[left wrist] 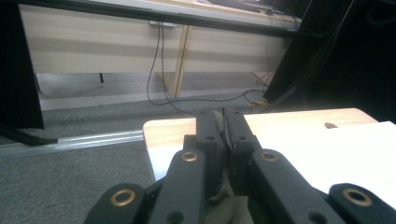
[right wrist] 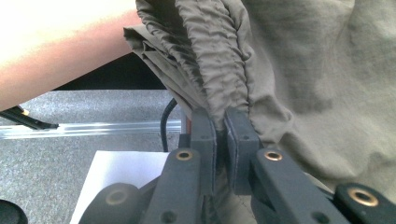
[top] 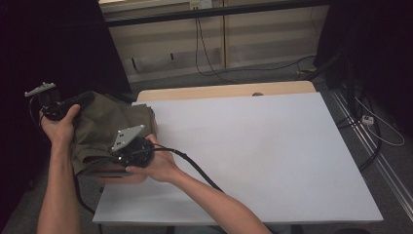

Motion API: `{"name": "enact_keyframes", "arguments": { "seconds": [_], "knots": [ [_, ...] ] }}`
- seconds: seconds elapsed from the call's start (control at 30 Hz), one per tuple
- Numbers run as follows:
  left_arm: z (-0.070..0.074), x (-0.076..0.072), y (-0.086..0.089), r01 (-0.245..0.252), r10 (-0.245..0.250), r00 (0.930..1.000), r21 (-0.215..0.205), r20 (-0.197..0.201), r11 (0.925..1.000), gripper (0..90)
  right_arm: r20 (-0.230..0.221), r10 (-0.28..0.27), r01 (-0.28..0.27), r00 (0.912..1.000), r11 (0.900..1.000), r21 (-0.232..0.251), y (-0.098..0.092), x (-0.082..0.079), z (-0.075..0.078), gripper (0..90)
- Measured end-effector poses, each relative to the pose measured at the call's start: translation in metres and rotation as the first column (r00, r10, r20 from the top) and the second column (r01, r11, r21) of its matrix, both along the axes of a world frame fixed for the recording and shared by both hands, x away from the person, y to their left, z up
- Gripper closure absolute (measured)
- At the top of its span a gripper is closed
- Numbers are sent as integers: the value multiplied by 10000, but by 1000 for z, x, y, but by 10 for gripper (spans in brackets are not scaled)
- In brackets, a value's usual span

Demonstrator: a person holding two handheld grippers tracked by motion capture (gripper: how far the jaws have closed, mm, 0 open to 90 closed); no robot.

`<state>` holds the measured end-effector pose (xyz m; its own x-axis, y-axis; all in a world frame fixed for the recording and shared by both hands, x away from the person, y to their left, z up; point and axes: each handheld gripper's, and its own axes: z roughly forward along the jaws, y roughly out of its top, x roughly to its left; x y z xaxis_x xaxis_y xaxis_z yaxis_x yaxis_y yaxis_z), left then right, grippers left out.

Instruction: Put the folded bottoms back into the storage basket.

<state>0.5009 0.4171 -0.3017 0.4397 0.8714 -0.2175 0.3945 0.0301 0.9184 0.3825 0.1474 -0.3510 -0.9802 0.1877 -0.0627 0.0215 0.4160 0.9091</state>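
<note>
Both grippers clamp an olive cloth (top: 104,124) at the table's (top: 253,146) near left corner. From the high view, the left gripper (top: 80,100) holds the cloth's far left edge, out past the table's side, while the right gripper (top: 127,152) pinches it near the front corner. The cloth hangs bunched between them, partly over the white sheet and partly off the edge; the rest of the sheet is bare.

Looking along the left gripper (left wrist: 223,123), its jaws stand almost together with a sliver of cloth (left wrist: 228,205) showing low between them. The table's wooden back edge and a cable (left wrist: 159,70) on the floor lie beyond.

Looking along the right gripper (right wrist: 219,123), its jaws squeeze a gathered, elastic-looking hem of the cloth (right wrist: 280,70), which rises in folds above. A forearm (right wrist: 56,56) crosses the upper left.

The step looks like carrying the cloth onto the table to spread it. To do it well, keep both grips firm, draw the hands apart until the held edge runs taut, then lower it flat toward the middle, so no fold gets trapped underneath or drags off the side.
</note>
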Motion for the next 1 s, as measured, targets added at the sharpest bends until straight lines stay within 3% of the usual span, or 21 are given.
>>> {"name": "enact_keyframes", "arguments": {
  "seconds": [0.4, 0.63, 1.0],
  "knots": [
    [-14, 2, 2, 56, -58, 9994, -57, -350, 10000, 867, -108, -98, 97, 9999, 9999, -143, 4, -2, -7, 838],
    [-20, 5, 0, 219, -206, 9979, 191, -621, 9996, 867, -229, -151, 146, 9996, 9997, -215, 8, -2, -11, 837],
    [-32, 7, 4, 192, -171, 9951, 211, -973, 9996, 867, -422, -160, 150, 9990, 9996, -250, 12, -1, -19, 836]
  ]
}}
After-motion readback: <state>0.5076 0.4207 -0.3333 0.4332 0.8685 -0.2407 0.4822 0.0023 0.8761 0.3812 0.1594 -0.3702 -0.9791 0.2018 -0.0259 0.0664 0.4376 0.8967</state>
